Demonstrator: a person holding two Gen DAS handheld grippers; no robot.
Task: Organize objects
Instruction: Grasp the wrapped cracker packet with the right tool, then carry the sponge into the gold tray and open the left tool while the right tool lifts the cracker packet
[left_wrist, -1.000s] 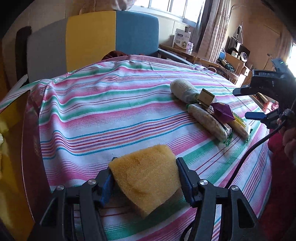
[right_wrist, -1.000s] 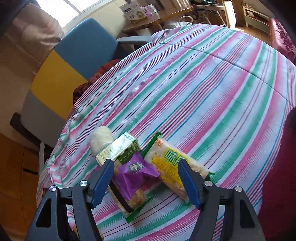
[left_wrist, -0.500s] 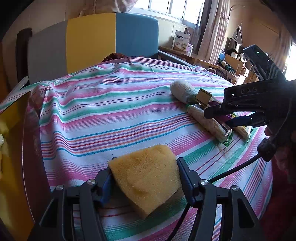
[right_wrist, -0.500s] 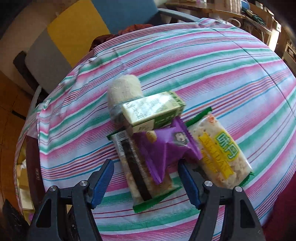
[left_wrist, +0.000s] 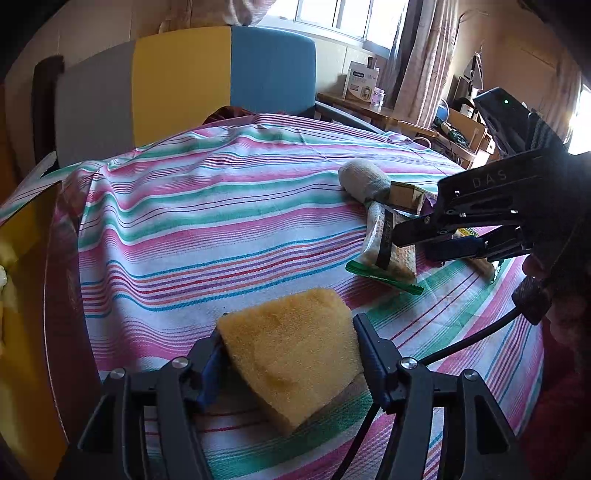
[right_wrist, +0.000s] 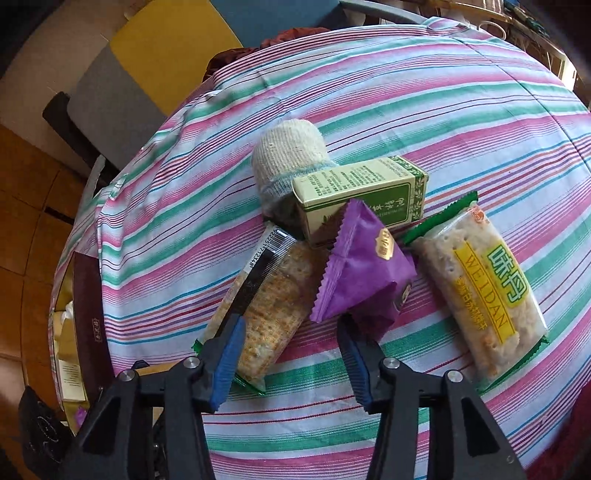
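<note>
The left tool (left_wrist: 290, 363) is clamped on a yellow sponge (left_wrist: 291, 360), both pads pressing its sides, and holds it low over the near edge of the striped surface (left_wrist: 192, 229).

The rest of the things lie in one heap farther along the surface, and the green box (right_wrist: 364, 194) serves as the landmark. A rolled sock (right_wrist: 286, 157) lies just behind the box, touching it. A purple packet (right_wrist: 364, 271) leans against the front of the box. A cracker pack (right_wrist: 269, 299) with a barcode runs out from under the box toward the camera, to the left of the purple packet. A second snack pack (right_wrist: 484, 291), with a yellow label, lies right of the box, apart from it and beside the purple packet.

The right tool (right_wrist: 291, 339) points down at the near end of this heap. Its jaws have just been closing and stand partly open: the left finger (right_wrist: 227, 360) touches or overlaps the edge of the cracker pack, the right finger is at the lower corner of the purple packet, and neither item is clearly pinched yet.

A chair (left_wrist: 184, 81) in grey, yellow and blue stands beyond the surface, behind the box.
</note>
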